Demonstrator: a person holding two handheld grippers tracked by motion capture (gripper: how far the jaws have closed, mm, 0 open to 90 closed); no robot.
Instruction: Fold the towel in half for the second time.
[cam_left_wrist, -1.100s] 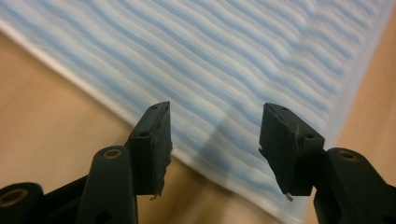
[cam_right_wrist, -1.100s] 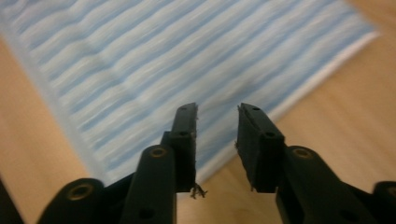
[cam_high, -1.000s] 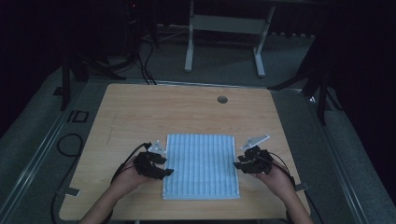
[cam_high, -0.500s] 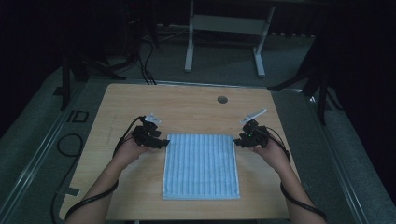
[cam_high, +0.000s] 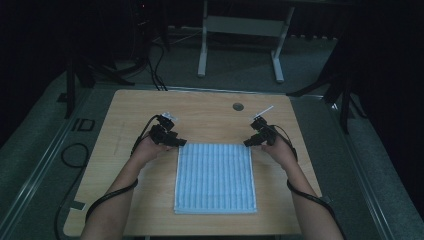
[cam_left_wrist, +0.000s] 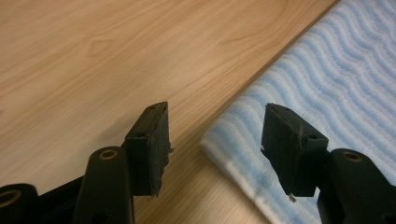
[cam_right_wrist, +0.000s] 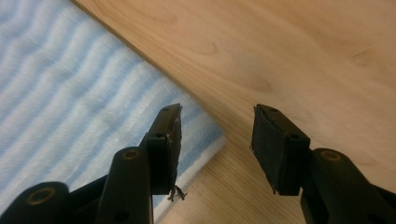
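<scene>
We see the left gripper (cam_high: 178, 142) at the far left corner of a blue-and-white striped towel (cam_high: 215, 177), which lies flat on the wooden table (cam_high: 130, 112). The right gripper (cam_high: 248, 142) sits at the towel's far right corner, so the cloth stretches between the two and back toward the person from both. In the left gripper view the left gripper (cam_left_wrist: 215, 140) has its jaws standing apart, nothing between the pads; the towel (cam_left_wrist: 327, 88) corner lies just under the gap, with one jaw over bare table (cam_left_wrist: 93, 56) and the other over cloth. We cannot tell whether the pads touch the fabric. In the right gripper view the right gripper (cam_right_wrist: 217, 140) is likewise spread wide and empty, the towel (cam_right_wrist: 70, 93) corner just below the gap, one jaw over cloth and the other over bare table (cam_right_wrist: 303, 56). From above, a cable (cam_high: 142, 132) loops from the left gripper back along the forearm. Beyond the grippers, a round dark grommet (cam_high: 238, 106) sits near the table's far edge, well apart from both.
</scene>
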